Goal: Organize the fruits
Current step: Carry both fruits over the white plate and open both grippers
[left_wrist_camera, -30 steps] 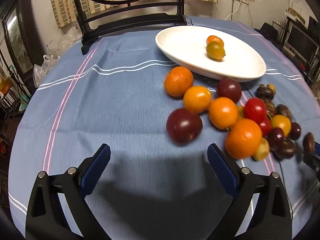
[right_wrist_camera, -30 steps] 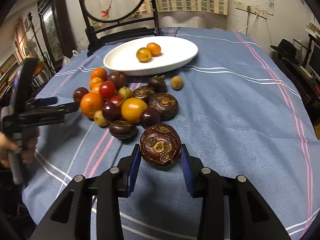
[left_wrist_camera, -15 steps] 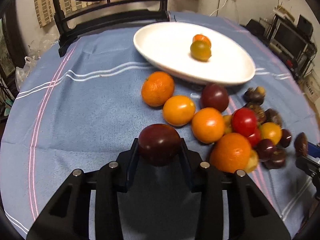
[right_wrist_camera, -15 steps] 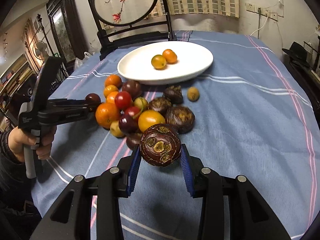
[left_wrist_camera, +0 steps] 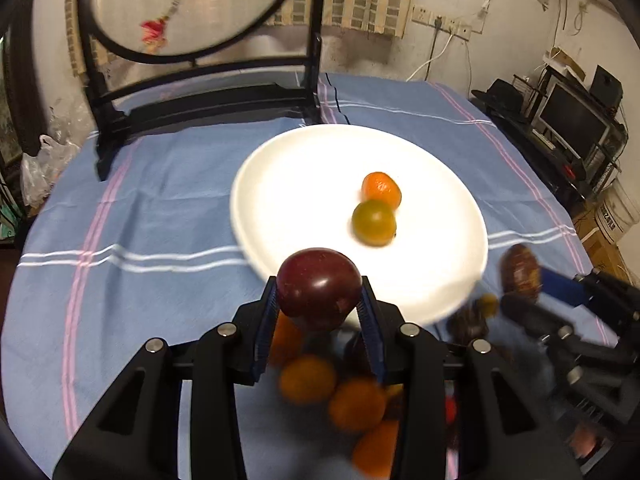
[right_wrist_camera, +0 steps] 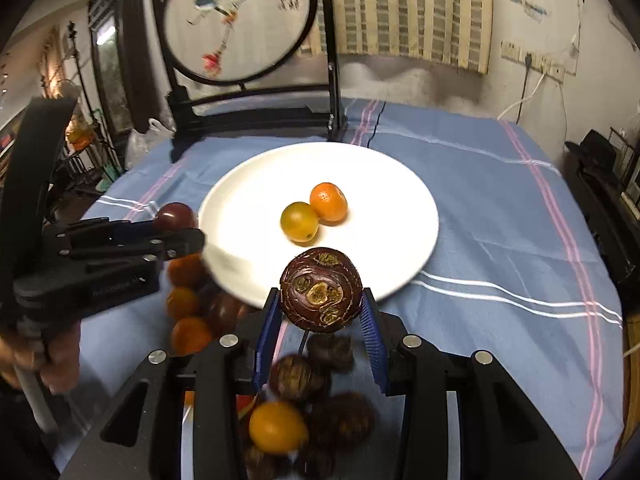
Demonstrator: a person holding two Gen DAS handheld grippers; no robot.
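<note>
My left gripper (left_wrist_camera: 319, 312) is shut on a smooth dark red plum (left_wrist_camera: 319, 286), held above the near rim of the white plate (left_wrist_camera: 288, 184). My right gripper (right_wrist_camera: 320, 320) is shut on a brown, scarred round fruit (right_wrist_camera: 321, 290), held over the plate's (right_wrist_camera: 384, 188) near edge. On the plate lie an orange mandarin (left_wrist_camera: 381, 190) and a yellow-green fruit (left_wrist_camera: 374, 222), touching each other. The right gripper with its fruit (left_wrist_camera: 520, 268) shows at the right of the left wrist view. The left gripper with the plum (right_wrist_camera: 175, 216) shows at the left of the right wrist view.
A heap of orange, red and dark fruits (left_wrist_camera: 332, 396) lies on the blue striped tablecloth (left_wrist_camera: 160, 208) below both grippers, also in the right wrist view (right_wrist_camera: 280, 424). A black chair with a round back (right_wrist_camera: 256, 112) stands beyond the plate. Shelves with electronics (left_wrist_camera: 572, 120) stand to the right.
The left gripper closed on the dark plum, lifted it and carried it forward to the plate's rim. The right gripper rose and moved forward with the brown fruit toward the plate.
</note>
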